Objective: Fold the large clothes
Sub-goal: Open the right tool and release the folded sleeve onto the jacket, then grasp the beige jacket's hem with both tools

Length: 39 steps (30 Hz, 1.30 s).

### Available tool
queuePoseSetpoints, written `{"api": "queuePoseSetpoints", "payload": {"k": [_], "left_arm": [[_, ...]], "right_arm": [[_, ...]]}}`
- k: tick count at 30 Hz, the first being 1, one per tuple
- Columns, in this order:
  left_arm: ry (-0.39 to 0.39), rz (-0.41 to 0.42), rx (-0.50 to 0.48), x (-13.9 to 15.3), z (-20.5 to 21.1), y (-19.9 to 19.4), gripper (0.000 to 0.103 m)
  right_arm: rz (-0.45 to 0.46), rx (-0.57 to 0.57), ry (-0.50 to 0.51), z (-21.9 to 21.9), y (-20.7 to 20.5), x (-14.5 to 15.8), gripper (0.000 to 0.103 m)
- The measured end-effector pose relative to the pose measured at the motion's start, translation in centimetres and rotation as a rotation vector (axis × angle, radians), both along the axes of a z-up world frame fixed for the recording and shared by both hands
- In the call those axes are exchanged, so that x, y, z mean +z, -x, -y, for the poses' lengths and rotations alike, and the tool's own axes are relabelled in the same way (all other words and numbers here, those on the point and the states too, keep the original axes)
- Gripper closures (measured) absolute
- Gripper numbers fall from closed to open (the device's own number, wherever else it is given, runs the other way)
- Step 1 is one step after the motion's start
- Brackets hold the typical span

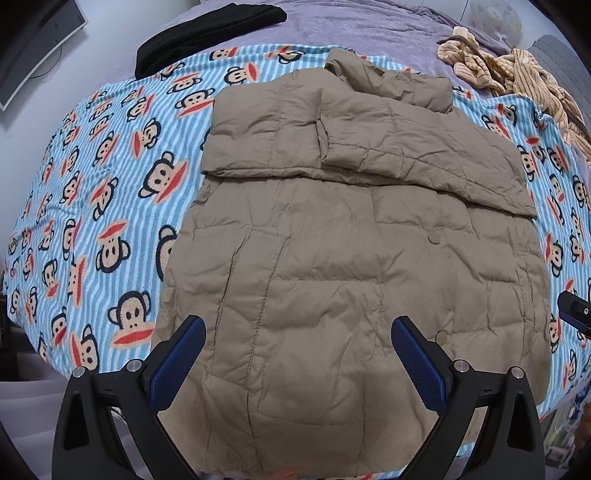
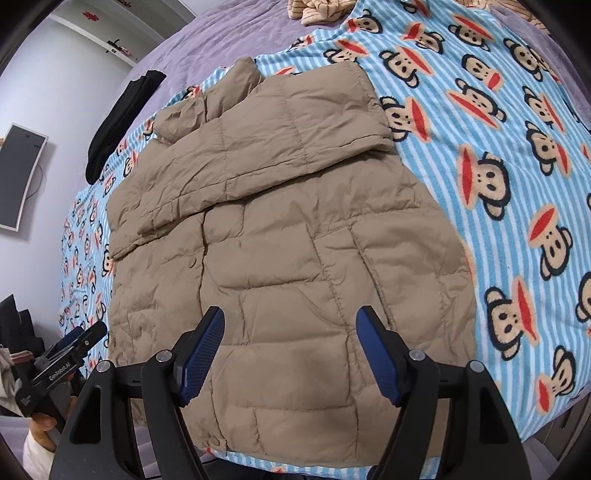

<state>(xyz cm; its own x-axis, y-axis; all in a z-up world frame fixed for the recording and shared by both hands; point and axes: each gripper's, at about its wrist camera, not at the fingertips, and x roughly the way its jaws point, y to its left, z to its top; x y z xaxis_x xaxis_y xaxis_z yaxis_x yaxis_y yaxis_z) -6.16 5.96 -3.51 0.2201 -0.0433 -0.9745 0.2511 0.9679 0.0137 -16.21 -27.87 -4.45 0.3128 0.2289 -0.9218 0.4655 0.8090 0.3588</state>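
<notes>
**Both grippers wide apart above the folded jacket**

Here my left gripper (image 1: 297, 332) hangs over the near hem of the tan puffer jacket (image 1: 332, 258), its blue pads (image 1: 177, 365) spread wide with nothing between them but open air above the cloth. My right gripper (image 2: 290, 325) stands over the same hem, its pads (image 2: 201, 354) also well apart, a little less than the left, and clamped on nothing. Neither tool touches the jacket as far as I can tell.

The jacket lies flat on the striped monkey-print blanket (image 1: 92, 192), hem toward me and collar away. Both sleeves are folded in across the chest, so the upper part is a double layer with a straight edge across the body.

My left camera shows two snap buttons (image 1: 434, 239) on the jacket front and a beige striped garment (image 1: 517, 81) bunched beyond the jacket's far right corner. The tip of the other gripper pokes in at that view's right edge, beside the jacket. A black garment (image 1: 207, 33) lies beyond the jacket's far left corner on the purple bedsheet (image 1: 369, 26).

My right camera shows what the left does not: the whole left gripper (image 2: 74, 343) off the jacket's left edge, with a hand (image 2: 46, 428) wrapped around its handle, and a dark screen (image 2: 18, 177) on the wall beyond it.
</notes>
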Motion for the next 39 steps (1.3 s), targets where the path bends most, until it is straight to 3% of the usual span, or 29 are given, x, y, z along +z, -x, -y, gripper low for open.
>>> {"api": "queuePoseSetpoints", "payload": {"k": [4, 7, 15, 23, 27, 31, 36, 39], "left_arm": [[-0.01, -0.019, -0.015, -0.7, -1.3, 0.9, 0.002], [-0.02, -0.024, -0.038, -1.3, -2.2, 1.5, 0.002], [-0.007, -0.013, -0.069, -1.2, -5.0, 3.2, 0.002], [0.007, -0.026, -0.087, -1.8, -7.4, 4.9, 0.002], [0.02, -0.044, -0.054, -1.8, -8.5, 5.9, 0.002], [0.053, -0.1, 0.032, -2.6, -9.9, 6.7, 0.002], [0.02, -0.12, 0.122, -3.9, -10.4, 7.8, 0.002], [0.07, -0.149, 0.135, -4.1, -10.6, 8.4, 0.002]], "right_arm": [[-0.002, -0.016, -0.037, -1.7, 0.6, -0.5, 0.023], [-0.004, -0.028, -0.05, -3.1, 1.4, -0.9, 0.015], [-0.008, -0.08, -0.076, -6.1, 4.3, -1.6, 0.015], [0.003, -0.135, -0.026, -8.1, 7.0, -1.1, 0.014], [0.006, -0.17, -0.003, -7.8, 8.3, -0.6, 0.014], [-0.028, -0.199, -0.049, -6.8, 9.2, -1.4, 0.014], [-0.055, -0.207, -0.088, -5.1, 10.4, -2.2, 0.014], [-0.04, -0.212, -0.073, -4.1, 11.4, -2.3, 0.014]]}}
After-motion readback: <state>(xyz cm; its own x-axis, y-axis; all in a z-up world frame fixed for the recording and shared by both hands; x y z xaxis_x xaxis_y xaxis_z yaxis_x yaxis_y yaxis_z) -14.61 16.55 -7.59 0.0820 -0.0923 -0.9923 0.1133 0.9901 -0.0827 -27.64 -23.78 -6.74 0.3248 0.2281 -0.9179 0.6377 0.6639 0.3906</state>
